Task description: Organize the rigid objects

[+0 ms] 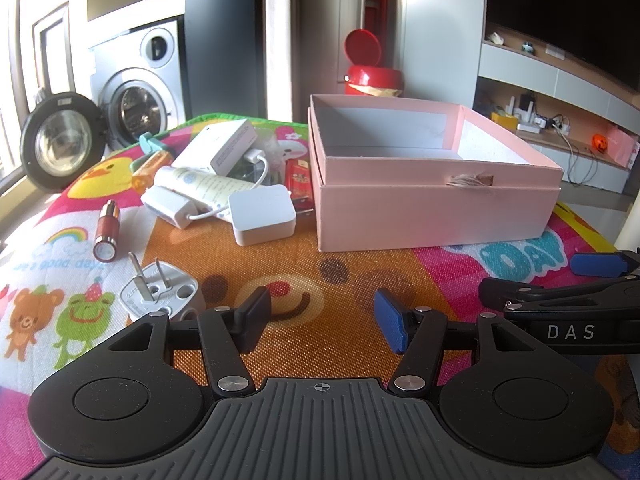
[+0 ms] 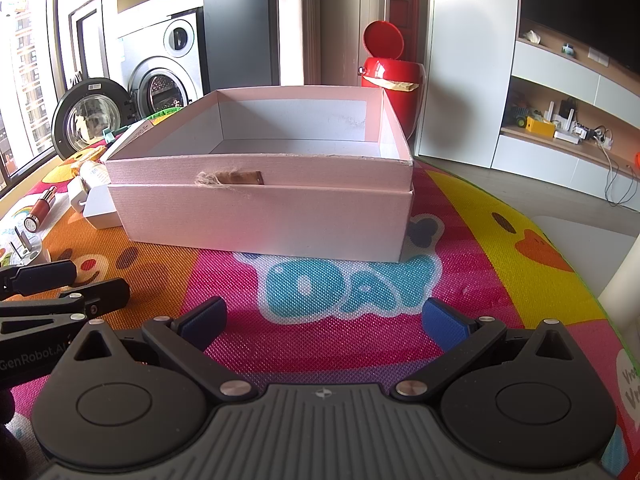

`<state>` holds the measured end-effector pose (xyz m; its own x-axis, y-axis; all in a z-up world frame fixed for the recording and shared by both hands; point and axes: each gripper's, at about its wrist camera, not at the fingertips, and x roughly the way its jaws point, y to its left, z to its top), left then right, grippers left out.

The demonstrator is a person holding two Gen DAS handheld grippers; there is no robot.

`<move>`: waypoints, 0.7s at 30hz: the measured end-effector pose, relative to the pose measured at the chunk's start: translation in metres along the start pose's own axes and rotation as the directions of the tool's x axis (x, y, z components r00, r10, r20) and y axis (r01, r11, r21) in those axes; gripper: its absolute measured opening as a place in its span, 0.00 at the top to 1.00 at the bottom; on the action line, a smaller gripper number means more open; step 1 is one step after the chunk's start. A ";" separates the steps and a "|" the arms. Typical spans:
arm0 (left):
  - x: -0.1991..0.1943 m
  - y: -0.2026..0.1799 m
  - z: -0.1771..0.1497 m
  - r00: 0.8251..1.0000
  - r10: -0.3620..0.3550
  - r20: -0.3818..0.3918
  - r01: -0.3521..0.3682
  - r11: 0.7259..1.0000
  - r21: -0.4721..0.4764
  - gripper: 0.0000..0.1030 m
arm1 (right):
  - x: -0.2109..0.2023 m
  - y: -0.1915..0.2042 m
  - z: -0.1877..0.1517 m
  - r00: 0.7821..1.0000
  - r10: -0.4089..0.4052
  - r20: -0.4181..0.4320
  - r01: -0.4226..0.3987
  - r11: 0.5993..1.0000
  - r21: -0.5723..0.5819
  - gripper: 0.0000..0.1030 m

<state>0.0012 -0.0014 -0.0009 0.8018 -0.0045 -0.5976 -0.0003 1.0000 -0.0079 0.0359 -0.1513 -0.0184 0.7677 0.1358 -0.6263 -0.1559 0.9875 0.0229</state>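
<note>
Both the left gripper and right gripper hover released, grasping nothing, above a colourful cartoon mat. An open pink cardboard box sits ahead, chargers heaped just left.

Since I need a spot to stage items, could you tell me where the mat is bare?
Bare mat lies between the pink box and both hand-held grippers. Left of the box it is crowded: white adapter, plug, red tube.

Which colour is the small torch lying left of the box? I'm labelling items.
Red body with silver ends; the torch shows best in the left wrist view.
</note>
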 end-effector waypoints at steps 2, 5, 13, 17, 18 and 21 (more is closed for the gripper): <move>0.000 0.000 0.000 1.000 -0.002 0.000 0.002 1.000 -0.002 0.39 | 0.000 0.000 0.000 1.000 0.003 -0.002 -0.003 1.000 0.001 0.00; -0.002 0.004 0.000 1.000 -0.027 0.009 0.027 0.999 -0.022 0.41 | 0.000 -0.003 0.005 0.999 0.027 -0.035 -0.027 0.999 -0.018 0.00; -0.044 0.061 0.025 0.983 -0.062 0.171 0.075 0.995 -0.073 0.39 | 0.000 -0.007 0.011 0.993 0.060 -0.099 -0.067 0.996 -0.061 0.00; -0.034 0.131 0.050 0.982 0.092 0.167 -0.057 0.978 -0.203 0.43 | 0.000 -0.008 0.013 0.992 0.065 -0.111 -0.073 0.995 -0.067 0.00; -0.022 0.150 0.056 0.986 0.106 0.125 -0.076 0.971 -0.228 0.43 | 0.000 -0.008 0.013 0.992 0.064 -0.111 -0.072 0.995 -0.066 0.00; 0.016 0.178 0.063 0.997 0.072 -0.012 -0.073 0.960 -0.271 0.43 | 0.000 -0.007 0.013 0.992 0.057 -0.111 -0.065 0.995 -0.071 0.00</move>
<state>0.0513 0.1772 0.0386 0.7925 0.0679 -0.6060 -0.2207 0.9584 -0.1812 0.0452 -0.1567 -0.0085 0.6836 0.1823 -0.7067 -0.2494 0.9684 0.0085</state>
